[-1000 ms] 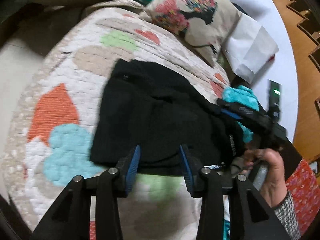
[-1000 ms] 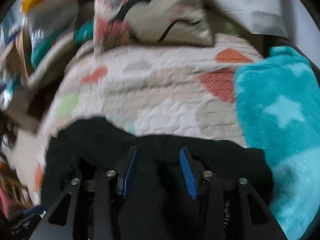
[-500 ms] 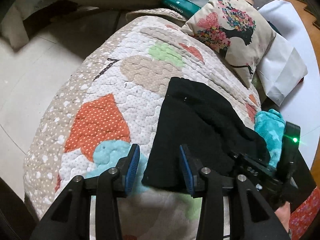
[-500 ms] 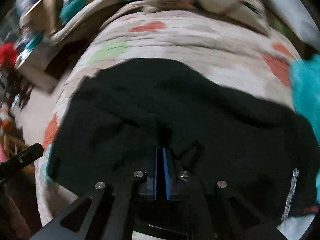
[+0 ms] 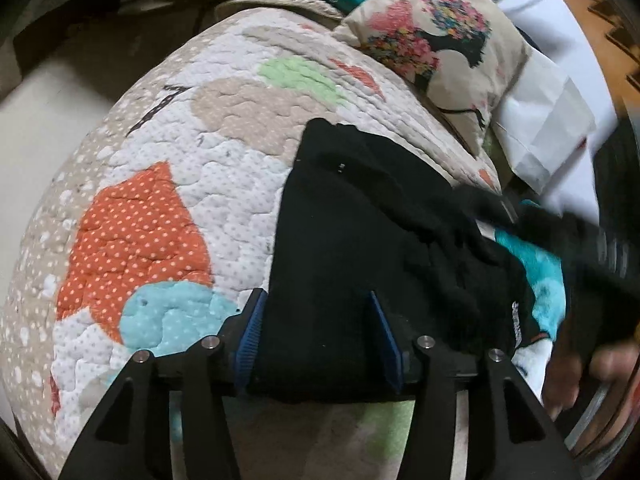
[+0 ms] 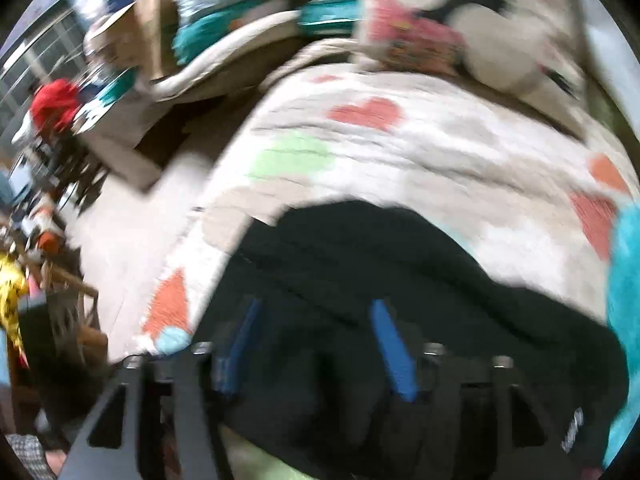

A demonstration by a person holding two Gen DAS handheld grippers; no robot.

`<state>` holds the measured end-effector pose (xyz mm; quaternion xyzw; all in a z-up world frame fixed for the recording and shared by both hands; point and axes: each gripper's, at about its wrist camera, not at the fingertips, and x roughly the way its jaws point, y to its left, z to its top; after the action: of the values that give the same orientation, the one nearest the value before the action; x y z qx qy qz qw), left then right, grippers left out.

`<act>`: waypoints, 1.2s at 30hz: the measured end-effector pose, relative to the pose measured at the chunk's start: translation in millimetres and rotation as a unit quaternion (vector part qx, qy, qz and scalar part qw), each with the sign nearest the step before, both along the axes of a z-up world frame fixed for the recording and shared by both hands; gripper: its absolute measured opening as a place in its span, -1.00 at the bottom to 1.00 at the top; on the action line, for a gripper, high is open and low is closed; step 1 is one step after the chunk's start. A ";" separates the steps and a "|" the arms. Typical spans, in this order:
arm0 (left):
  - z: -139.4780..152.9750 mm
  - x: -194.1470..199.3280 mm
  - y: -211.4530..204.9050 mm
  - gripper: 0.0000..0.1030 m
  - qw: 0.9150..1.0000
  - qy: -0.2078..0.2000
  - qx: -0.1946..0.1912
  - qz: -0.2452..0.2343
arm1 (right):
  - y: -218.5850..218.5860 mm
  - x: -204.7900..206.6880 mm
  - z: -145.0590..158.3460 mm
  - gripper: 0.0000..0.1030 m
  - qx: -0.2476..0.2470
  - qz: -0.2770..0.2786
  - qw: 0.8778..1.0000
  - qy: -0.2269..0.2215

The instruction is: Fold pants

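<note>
Solid black soft fabric pants (image 5: 360,248), small white lettering near one edge. Beneath: quilted cream bedspread (image 5: 240,160) with white dots and orange, light-blue, pale-green, tan and red heart patches. Cream square cushion (image 5: 440,36), multicoloured floral tree print with black silhouette. Fluffy turquoise blanket (image 5: 540,272). Black claws, blue ribbed pads (image 5: 250,332).

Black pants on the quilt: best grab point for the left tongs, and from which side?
Grip the near hem edge of the black pants, coming in from the near side. That straight folded edge already sits between the open left tongs; the far-right part is bunched.
</note>
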<state>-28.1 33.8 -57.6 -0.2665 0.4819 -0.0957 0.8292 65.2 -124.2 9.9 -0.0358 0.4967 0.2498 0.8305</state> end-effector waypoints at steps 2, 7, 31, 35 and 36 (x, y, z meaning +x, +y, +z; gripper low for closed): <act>-0.5 -1.4 -3.1 -0.26 1.000 -0.006 0.019 -0.011 | 26.9 10.0 -3.5 0.27 -0.017 0.021 1.000 0.010; -5.3 0.0 -0.5 -0.68 1.000 0.000 0.022 -0.015 | 85.0 40.5 -30.8 0.27 -0.083 0.047 0.995 0.034; -2.3 -1.3 74.0 -0.75 0.996 0.054 -0.003 0.075 | 175.5 56.8 -47.7 -0.51 -0.097 0.076 0.991 0.055; 3.8 -11.9 79.7 -0.39 0.994 0.036 -0.020 0.099 | 152.3 58.0 -23.2 0.05 -0.047 0.058 0.996 0.038; 7.9 -15.1 82.2 -0.33 0.994 0.024 -0.020 0.109 | 143.3 57.3 -13.9 0.06 -0.037 0.048 0.998 0.030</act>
<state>-43.2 115.9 -49.7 -0.3363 0.4680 -0.0077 0.8172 122.6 19.1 -3.9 -0.0829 0.5278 0.2716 0.8005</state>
